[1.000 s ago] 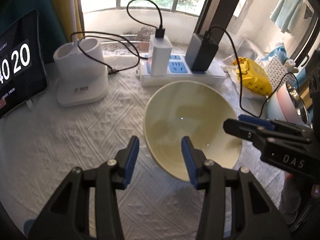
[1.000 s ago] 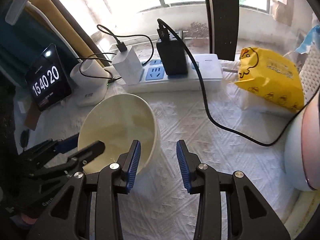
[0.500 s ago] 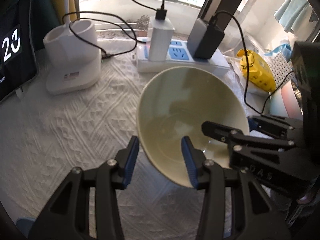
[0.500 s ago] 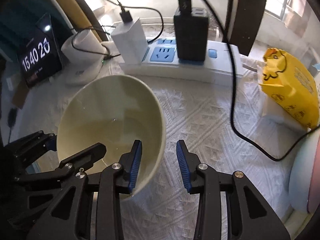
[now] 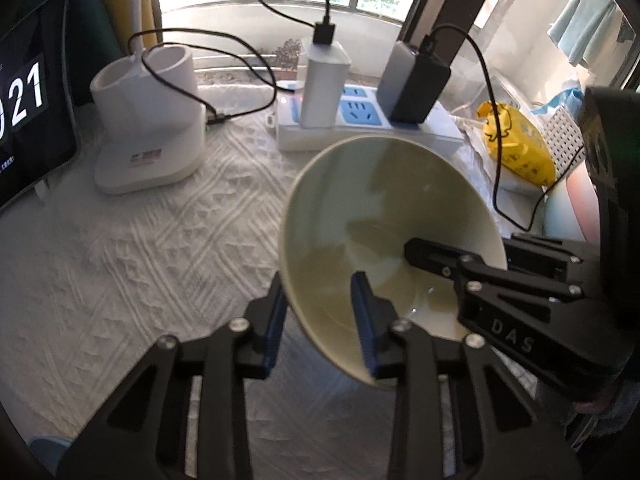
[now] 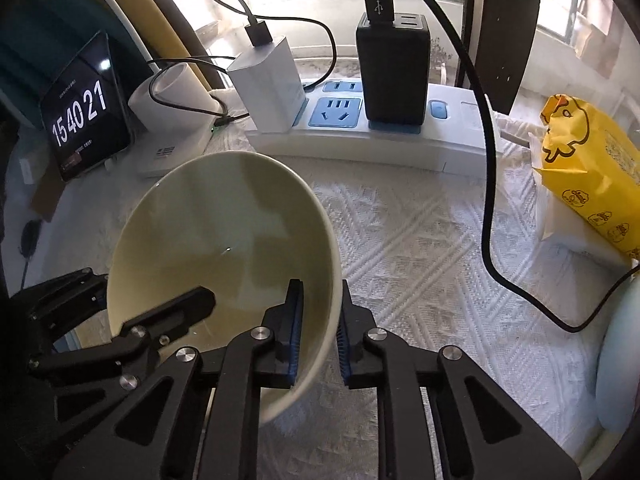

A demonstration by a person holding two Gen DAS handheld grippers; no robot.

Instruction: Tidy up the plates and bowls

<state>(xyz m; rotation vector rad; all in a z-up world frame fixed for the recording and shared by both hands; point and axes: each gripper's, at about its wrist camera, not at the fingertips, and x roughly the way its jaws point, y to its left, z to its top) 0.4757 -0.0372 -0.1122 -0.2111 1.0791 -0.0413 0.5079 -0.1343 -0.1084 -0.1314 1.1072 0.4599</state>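
There is 1 bowl (image 5: 384,216) in front of me, pale cream and glazed, with nothing in it that I can see; it is tipped rather than sitting flat on the white woven tablecloth (image 5: 140,264), its mouth facing up toward my cameras. I have 2 grippers on it. My left gripper (image 5: 320,320) straddles the rim at about 7 o'clock of the bowl in the left wrist view, 1 blue pad outside the wall and 1 inside, and its jaws are closing on that wall. My right gripper (image 6: 318,336) takes the opposite rim, at about 5 o'clock of the bowl in the right wrist view, again 1 pad inside and 1 outside, jaws closing in with the wall between them and the pads close against it. Both grippers point steeply down at the table. Behind the bowl, toward 12 o'clock, lies 1 white power strip (image 6: 448,140) carrying 2 chargers, 1 white charger (image 6: 268,84) and 1 black charger (image 6: 394,68), each with a black cable. At 10 o'clock stands 1 white dock (image 5: 148,120), and further left 1 dark clock screen (image 6: 86,112) with white digits. At 2 o'clock sits 1 yellow packet (image 6: 588,164) printed with ducks.
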